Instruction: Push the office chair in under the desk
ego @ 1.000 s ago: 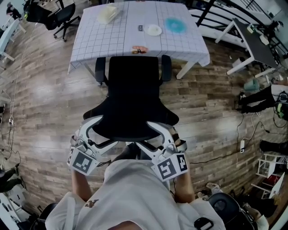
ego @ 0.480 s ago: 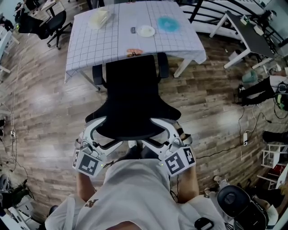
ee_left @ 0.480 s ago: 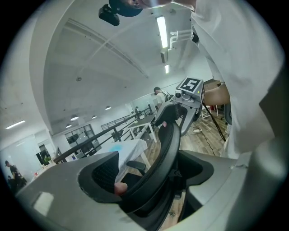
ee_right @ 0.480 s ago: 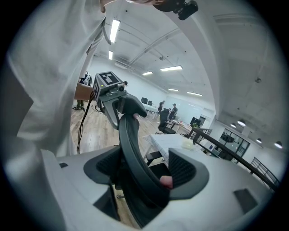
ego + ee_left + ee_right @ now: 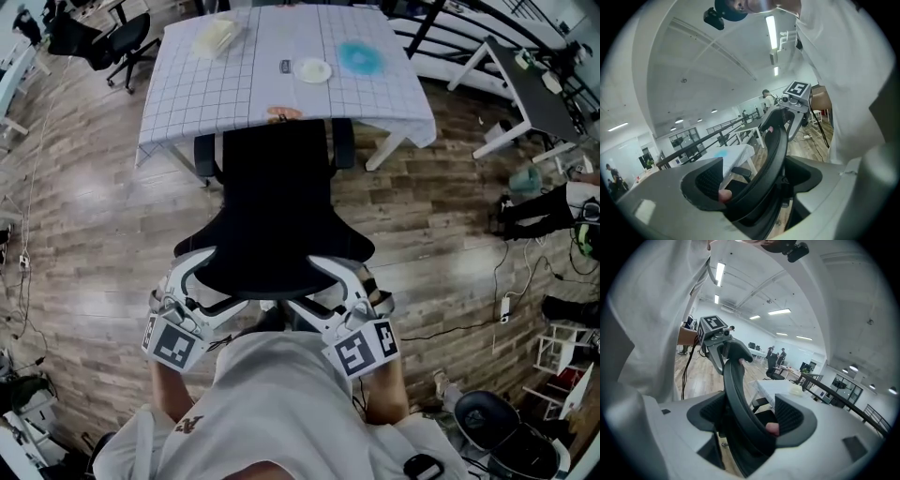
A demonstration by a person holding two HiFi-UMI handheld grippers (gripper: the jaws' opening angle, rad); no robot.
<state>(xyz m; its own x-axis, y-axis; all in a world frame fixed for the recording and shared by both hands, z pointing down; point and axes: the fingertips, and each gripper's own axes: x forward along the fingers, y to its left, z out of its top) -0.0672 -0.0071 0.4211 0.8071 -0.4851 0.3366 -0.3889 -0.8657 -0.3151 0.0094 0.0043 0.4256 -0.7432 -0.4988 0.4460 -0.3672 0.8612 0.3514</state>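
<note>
The black mesh office chair (image 5: 277,202) is clamped at its backrest rim by the fingers of the left gripper (image 5: 190,272) and the right gripper (image 5: 345,274). It is placed at the near edge of the grid-clothed desk (image 5: 234,84).

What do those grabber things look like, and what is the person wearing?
The left gripper and right gripper are pale grey plastic, each with two curved jaws lined with black ribbed pads and a small pink nub. Each carries a cube with black-and-white square markers. The person wears a white short-sleeved T-shirt.
</note>
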